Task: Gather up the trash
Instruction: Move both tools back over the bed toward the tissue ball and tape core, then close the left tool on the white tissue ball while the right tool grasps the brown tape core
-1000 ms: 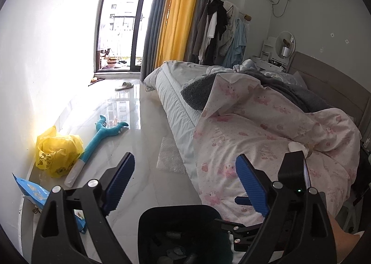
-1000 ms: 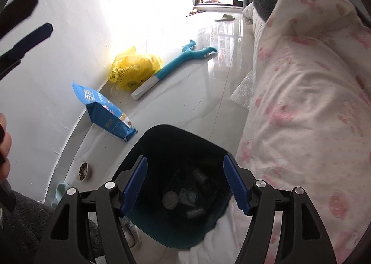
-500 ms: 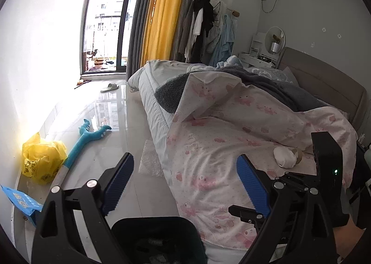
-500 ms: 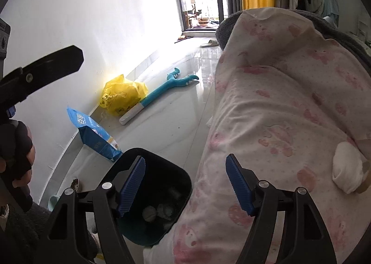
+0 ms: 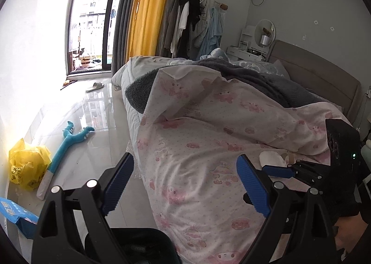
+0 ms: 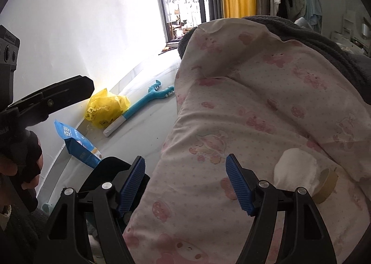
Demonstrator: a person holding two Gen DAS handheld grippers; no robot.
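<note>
A crumpled white tissue wad (image 6: 294, 166) lies on the pink-patterned quilt (image 6: 255, 106), with a tan tape roll (image 6: 328, 182) touching its right side. The tissue also shows in the left wrist view (image 5: 271, 159). My right gripper (image 6: 185, 182) is open and empty above the quilt, left of the tissue. My left gripper (image 5: 185, 182) is open and empty over the bed's near edge. The black trash bin (image 5: 139, 245) stands on the floor below it, partly hidden; its rim also shows in the right wrist view (image 6: 109, 169).
On the tiled floor by the white wall lie a yellow plastic bag (image 5: 25, 164), a blue snack bag (image 5: 16, 215) and a teal toy stick (image 5: 67, 145). A grey blanket (image 5: 266, 83) covers the far bed. A clothes rack (image 5: 192, 25) stands by the curtains.
Both grippers have risen and swung right, from over the bin toward the bed. The tissue and tape roll have come into the right wrist view. Both stay open.
</note>
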